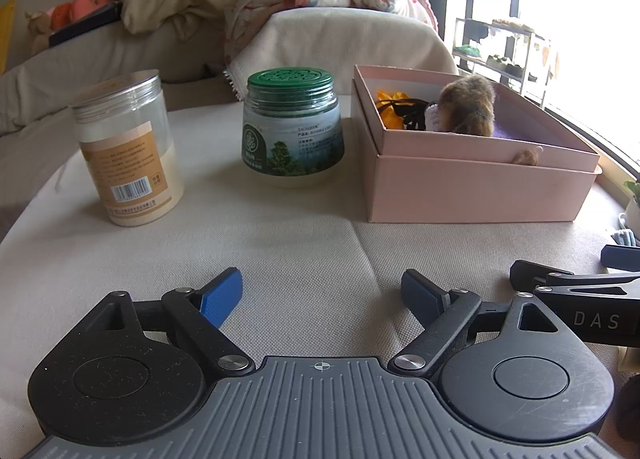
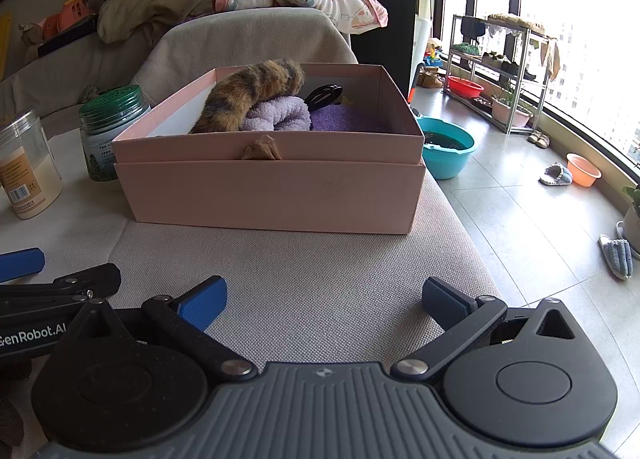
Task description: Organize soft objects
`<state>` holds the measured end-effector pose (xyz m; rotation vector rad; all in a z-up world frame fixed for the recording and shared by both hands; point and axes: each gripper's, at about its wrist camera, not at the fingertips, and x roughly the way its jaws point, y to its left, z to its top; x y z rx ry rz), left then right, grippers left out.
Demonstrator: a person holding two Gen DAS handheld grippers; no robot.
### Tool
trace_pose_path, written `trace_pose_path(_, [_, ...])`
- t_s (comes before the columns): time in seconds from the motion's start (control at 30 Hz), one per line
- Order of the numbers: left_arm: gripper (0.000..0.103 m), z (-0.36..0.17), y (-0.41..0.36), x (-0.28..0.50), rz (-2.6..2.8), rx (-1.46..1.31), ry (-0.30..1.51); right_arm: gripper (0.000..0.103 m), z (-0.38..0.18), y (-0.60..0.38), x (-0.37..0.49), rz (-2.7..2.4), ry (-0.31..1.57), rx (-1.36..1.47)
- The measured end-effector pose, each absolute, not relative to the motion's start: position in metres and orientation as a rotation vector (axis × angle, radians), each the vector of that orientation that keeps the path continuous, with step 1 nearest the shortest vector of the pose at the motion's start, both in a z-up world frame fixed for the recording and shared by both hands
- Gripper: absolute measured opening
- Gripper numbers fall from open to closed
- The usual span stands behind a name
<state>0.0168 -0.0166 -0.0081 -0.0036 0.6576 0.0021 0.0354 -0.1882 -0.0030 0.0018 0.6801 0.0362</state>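
Living room, beige cloth-covered table (image 2: pixel 320 279) near a bright window; sofa behind piled with bedding. Pink box (image 2: pixel 272 187) sits on the table and already holds the soft things: striped furry toy (image 2: pixel 248 93), purple towel (image 2: pixel 280 117), black hair clip (image 2: pixel 324 95). A small tan tuft (image 2: pixel 260 151) hangs over the front wall. Left gripper (image 1: pixel 320 295) and right gripper (image 2: pixel 324 299) both spread wide, empty, low over the cloth, short of the box. Risks: 2 jars (image 1: pixel 294 127) stand just beside the box, so a careless left reach could tip them; snagging the tuft could drag the toy out.
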Motion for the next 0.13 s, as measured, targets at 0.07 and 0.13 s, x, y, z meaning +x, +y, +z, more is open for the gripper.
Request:
trace_pose_path(0.07, [0.091,-0.0081,-0.0169,0.0167,0.003,-0.004,0.658,0.103,-0.003,-0.1879,0.0354,0.036,0.68,0.002])
trace_pose_path(0.13, [0.091,-0.0081,-0.017,0.0167,0.003,-0.005,0.658,0.103,-0.003,-0.188,0.0354,0.036,0.68,0.002])
